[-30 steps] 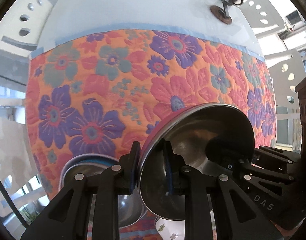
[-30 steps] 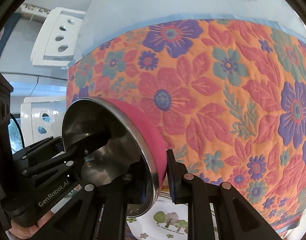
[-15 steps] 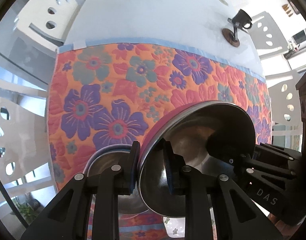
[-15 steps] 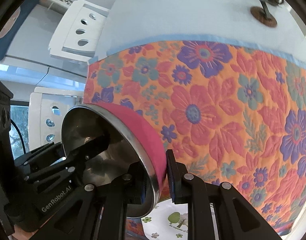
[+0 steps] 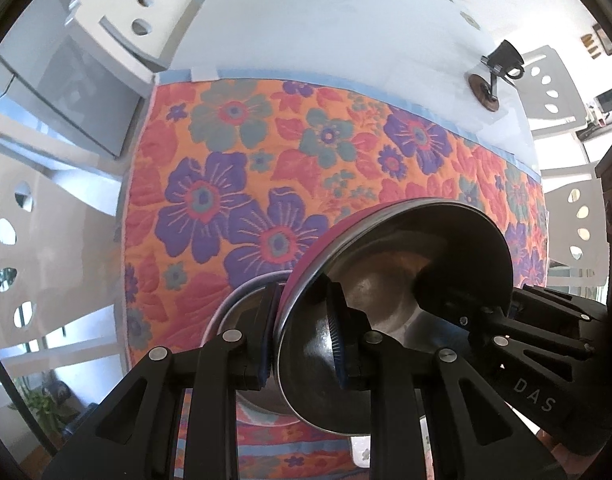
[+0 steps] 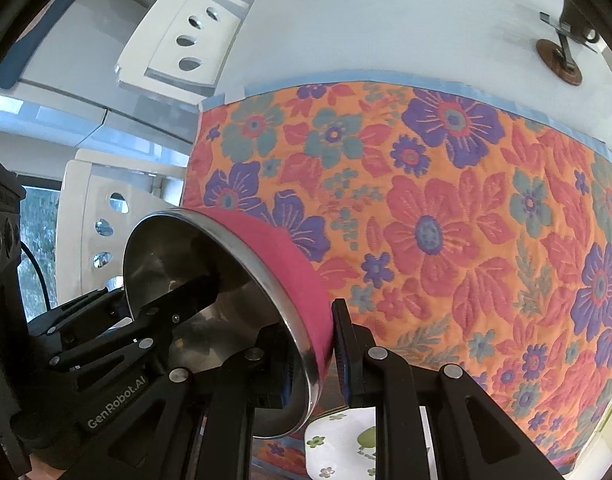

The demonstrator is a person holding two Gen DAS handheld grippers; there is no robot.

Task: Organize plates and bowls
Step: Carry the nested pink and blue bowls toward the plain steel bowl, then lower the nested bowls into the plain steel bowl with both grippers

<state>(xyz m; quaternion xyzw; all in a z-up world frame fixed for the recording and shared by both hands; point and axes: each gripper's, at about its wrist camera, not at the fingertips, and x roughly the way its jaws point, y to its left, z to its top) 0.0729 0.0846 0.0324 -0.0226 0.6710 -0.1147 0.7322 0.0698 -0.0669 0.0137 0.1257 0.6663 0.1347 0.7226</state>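
A pink bowl with a shiny steel inside (image 5: 390, 280) hangs tilted above the floral cloth, held from both sides. My left gripper (image 5: 301, 320) is shut on its left rim, one pad inside and one on the pink wall. My right gripper (image 6: 314, 344) is shut on the opposite rim of the pink bowl (image 6: 281, 268). Each wrist view shows the other gripper reaching into the bowl. A second steel bowl (image 5: 237, 312) sits on the cloth below, mostly hidden. A white printed plate (image 6: 342, 440) lies under the right gripper.
The orange floral cloth (image 5: 265, 168) covers the near part of a white table (image 5: 346, 32). A small black device on a brown round base (image 5: 492, 80) stands at the back right. White chairs with round holes (image 5: 145, 8) surround the table.
Both grippers have carried the pink bowl up and to the left. The table's left edge and the chairs beyond it now show, and the second steel bowl lies right under the left fingers.
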